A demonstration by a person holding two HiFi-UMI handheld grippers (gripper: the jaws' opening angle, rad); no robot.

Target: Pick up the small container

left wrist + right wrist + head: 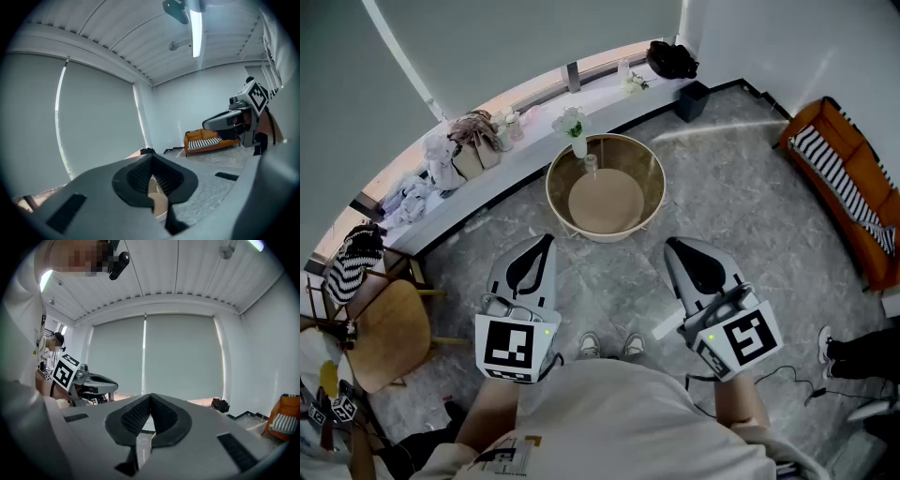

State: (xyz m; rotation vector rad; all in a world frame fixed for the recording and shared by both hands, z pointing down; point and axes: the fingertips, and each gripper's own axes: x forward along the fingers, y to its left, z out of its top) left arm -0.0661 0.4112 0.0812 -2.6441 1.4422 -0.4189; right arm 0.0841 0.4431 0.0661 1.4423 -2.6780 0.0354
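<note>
Left gripper (546, 242) and right gripper (672, 246) are both hanging shut and empty, well short of the round tabletop (609, 206). The small container (590, 166) is sitting at its far side, just beside the flower vase (578, 145). It's looking like clear glass, so probably light, rigid, slick and breakable. I'd be pinching its sides gently.

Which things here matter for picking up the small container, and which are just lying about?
For the job: small container, table it stands on, left gripper, right gripper, both shut and empty.
Lying about: flower vase, sofa, chair, handbag.
</note>
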